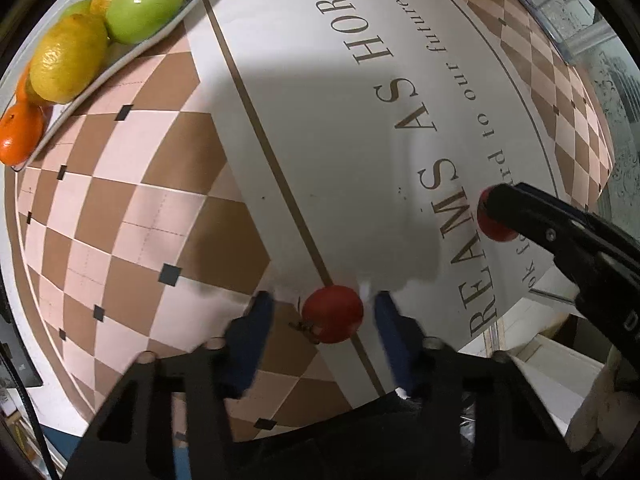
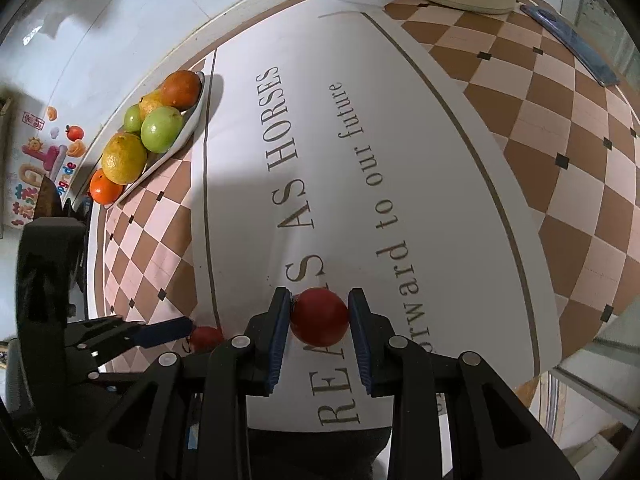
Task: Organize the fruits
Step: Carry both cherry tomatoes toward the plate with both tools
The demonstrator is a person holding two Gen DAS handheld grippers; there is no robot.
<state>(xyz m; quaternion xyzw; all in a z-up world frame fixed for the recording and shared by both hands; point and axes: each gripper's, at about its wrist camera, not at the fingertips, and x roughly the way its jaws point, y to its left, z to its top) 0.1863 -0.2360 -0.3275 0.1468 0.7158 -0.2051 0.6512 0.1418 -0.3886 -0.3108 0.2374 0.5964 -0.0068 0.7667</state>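
The right gripper [image 2: 319, 312] is clamped on a red tomato [image 2: 319, 315]: both blue pads [image 2: 281, 320] press against its sides, and the fruit sits at the very tips of the fingers, over the white cloth [image 2: 400, 152] printed with large brown lettering. Seen from the left wrist camera, the same tomato [image 1: 494, 220] shows partly behind the black fingers of that gripper [image 1: 490, 210], lying on the lettered part of the cloth. The left gripper [image 1: 322, 312] has its jaws partly apart around a second red tomato [image 1: 333, 314]. This fruit lies between the two blue pads [image 1: 256, 320]; a clear gap shows between it and the pad on its left side, while the pad on its right side is blurred and stands very close, so contact there cannot be told. This second tomato rests on the thin brown stripe at the edge of the white cloth, where the cloth meets the brown and pink checked tablecloth [image 1: 132, 216], and its small dark stem lies toward the checked side. In the right wrist view it [image 2: 206, 338] peeks out just beyond one blue left fingertip [image 2: 168, 330]. Well apart from the white cloth's lettering, at the far corner of the checked tablecloth, stands a long white dish [image 1: 132, 50]. It holds a green apple [image 1: 146, 6], a yellow citrus fruit [image 1: 68, 60], an orange [image 1: 18, 136] at its near end and more orange fruit at its far end.
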